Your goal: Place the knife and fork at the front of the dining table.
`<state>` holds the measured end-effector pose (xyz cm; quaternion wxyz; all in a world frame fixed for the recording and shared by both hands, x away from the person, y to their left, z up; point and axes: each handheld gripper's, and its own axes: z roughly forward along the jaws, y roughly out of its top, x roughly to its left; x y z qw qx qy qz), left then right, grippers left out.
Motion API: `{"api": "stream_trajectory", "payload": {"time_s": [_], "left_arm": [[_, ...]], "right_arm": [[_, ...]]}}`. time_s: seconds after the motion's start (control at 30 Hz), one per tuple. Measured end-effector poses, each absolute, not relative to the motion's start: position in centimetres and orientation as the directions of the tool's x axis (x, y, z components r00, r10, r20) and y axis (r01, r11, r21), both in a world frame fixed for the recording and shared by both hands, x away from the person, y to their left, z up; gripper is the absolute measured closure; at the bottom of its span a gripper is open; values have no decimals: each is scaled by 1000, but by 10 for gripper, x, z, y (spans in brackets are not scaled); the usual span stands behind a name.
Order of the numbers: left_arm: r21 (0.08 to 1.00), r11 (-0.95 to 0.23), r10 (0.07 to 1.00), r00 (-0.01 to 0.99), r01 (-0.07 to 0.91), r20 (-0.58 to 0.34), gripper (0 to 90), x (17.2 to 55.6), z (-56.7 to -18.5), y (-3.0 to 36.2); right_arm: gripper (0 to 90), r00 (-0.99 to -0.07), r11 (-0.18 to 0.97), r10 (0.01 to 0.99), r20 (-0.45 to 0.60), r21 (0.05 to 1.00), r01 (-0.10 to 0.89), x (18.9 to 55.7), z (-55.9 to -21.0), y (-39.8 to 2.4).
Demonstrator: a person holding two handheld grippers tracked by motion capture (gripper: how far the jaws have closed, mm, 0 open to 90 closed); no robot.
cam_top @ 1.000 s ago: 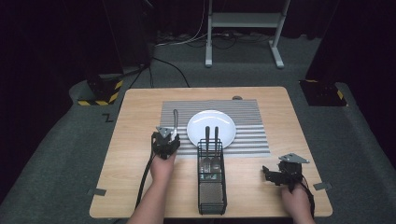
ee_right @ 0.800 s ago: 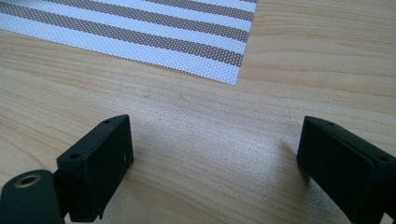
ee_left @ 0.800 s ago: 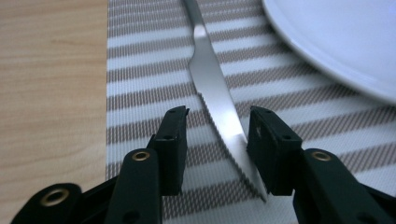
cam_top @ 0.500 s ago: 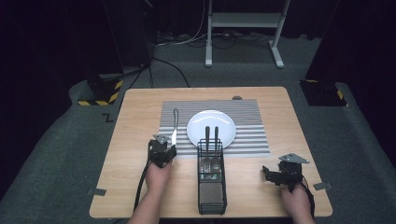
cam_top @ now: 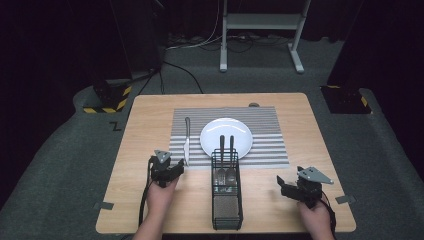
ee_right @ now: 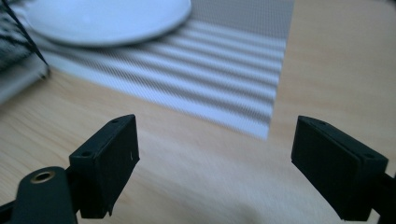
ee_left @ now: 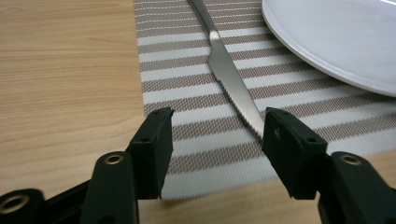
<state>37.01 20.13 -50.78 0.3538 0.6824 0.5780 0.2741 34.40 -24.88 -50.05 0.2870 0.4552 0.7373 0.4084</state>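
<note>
Wooden surface (cam_top: 145,120) carries a striped mat (cam_top: 265,145) where, left to right, the left gripper (ee_left: 217,135), jaws just opened and apart, faces the knife (cam_top: 187,142) lying free beside plate (cam_top: 240,131), rack (cam_top: 226,192) partly hiding utensils, right gripper (ee_right: 215,163) apart.

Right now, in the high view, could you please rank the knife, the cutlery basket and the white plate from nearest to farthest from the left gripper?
From the left gripper:
1. Knife, just beyond its jaws, lying on the striped placemat.
2. Cutlery basket, to its right on the bare table.
3. White plate, farther back and right, mid-placemat.
</note>
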Motion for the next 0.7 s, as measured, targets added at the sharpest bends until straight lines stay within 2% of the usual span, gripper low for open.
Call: {"api": "stream_trajectory", "payload": {"time_s": [0.17, 0.43, 0.7], "left_arm": [[786, -132, 980, 200, 603, 11, 320, 349, -514, 212], [761, -172, 979, 195, 626, 60, 250, 332, -527, 226], [736, -131, 981, 195, 664, -1, 179, 335, -529, 227]], "right_arm": [[134, -453, 211, 891, -43, 921, 326, 328, -477, -222], [135, -482, 174, 875, -47, 960, 221, 323, -449, -192], [131, -513, 163, 855, -75, 978, 129, 331, -425, -160]]}}
